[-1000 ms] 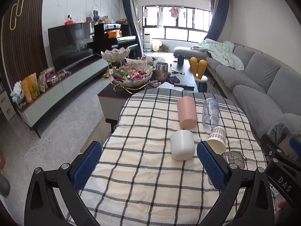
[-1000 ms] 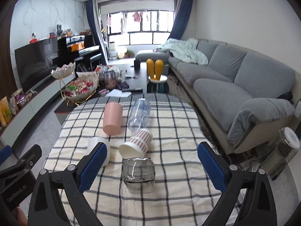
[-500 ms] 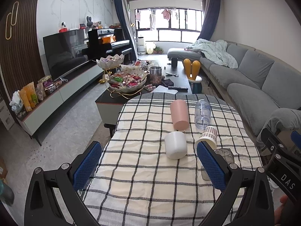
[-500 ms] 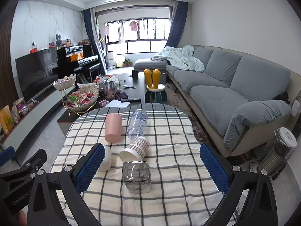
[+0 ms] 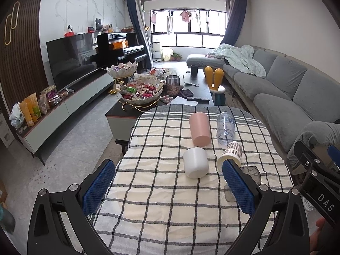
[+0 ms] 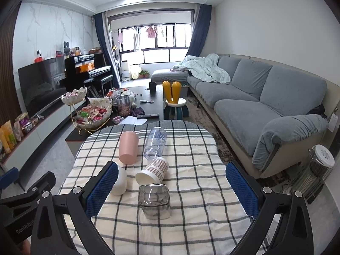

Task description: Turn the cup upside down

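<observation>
Several cups lie on their sides on the checked tablecloth (image 5: 157,204): a pink cup (image 5: 199,129), a clear plastic cup (image 5: 225,128), a white cup (image 5: 195,162), a plaid paper cup (image 5: 230,154) and a smoky glass cup (image 6: 154,198). They also show in the right wrist view: the pink cup (image 6: 128,147), the clear cup (image 6: 155,143), the white cup (image 6: 120,180) and the paper cup (image 6: 153,171). My left gripper (image 5: 167,188) is open and empty, held near of the white cup. My right gripper (image 6: 169,187) is open and empty, above the glass cup.
Beyond the table stands a dark coffee table (image 5: 191,89) with a snack bowl (image 5: 141,94) and a jar. A grey sofa (image 6: 265,106) runs along the right. A TV unit (image 5: 70,104) is on the left. A heater (image 6: 316,170) stands right of the table.
Both grippers have pulled back and risen away from the cups, so the cups look smaller and farther. Both stay open. The cups have not moved.
</observation>
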`<state>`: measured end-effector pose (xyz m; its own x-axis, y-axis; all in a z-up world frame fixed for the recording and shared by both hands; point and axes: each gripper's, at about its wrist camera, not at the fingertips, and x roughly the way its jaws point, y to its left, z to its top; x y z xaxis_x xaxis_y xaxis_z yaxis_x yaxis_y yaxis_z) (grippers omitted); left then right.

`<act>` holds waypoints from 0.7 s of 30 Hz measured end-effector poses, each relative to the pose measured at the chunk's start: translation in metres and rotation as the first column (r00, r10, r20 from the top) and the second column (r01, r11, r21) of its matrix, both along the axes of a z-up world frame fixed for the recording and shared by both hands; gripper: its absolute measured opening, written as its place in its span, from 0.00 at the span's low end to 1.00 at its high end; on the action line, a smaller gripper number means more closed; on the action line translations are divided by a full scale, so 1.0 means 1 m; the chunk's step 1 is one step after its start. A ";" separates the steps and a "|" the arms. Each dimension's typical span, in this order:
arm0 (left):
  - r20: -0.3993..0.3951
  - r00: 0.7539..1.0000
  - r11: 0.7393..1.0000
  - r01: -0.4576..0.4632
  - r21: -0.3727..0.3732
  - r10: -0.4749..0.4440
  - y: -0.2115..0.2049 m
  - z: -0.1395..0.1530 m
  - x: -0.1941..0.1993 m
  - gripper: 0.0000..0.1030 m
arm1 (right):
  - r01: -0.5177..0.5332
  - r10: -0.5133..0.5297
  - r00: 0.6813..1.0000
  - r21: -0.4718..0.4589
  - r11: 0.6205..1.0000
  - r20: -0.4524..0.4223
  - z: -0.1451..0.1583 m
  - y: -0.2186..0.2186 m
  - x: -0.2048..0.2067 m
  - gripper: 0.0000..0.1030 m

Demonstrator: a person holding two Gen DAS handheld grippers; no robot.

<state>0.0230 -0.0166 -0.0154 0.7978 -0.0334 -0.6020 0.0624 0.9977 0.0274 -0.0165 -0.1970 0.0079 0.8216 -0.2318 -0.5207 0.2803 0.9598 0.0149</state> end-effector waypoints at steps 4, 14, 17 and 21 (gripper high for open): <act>0.001 1.000 1.000 -0.001 -0.001 0.001 0.000 0.000 0.000 1.00 | 0.000 0.000 1.000 0.000 1.000 0.000 0.000 0.000 0.000 0.99; -0.002 1.000 1.000 0.008 -0.008 -0.008 -0.003 0.002 -0.002 1.00 | 0.001 -0.001 1.000 0.001 1.000 0.000 0.000 0.000 0.000 0.99; -0.001 1.000 1.000 0.010 -0.007 -0.010 -0.004 0.002 -0.002 1.00 | 0.000 0.000 1.000 0.001 1.000 0.000 -0.001 0.000 0.000 0.99; 0.002 1.000 1.000 0.008 -0.007 -0.008 -0.003 0.002 -0.003 1.00 | 0.001 -0.001 1.000 0.005 1.000 -0.004 0.001 0.000 -0.001 0.99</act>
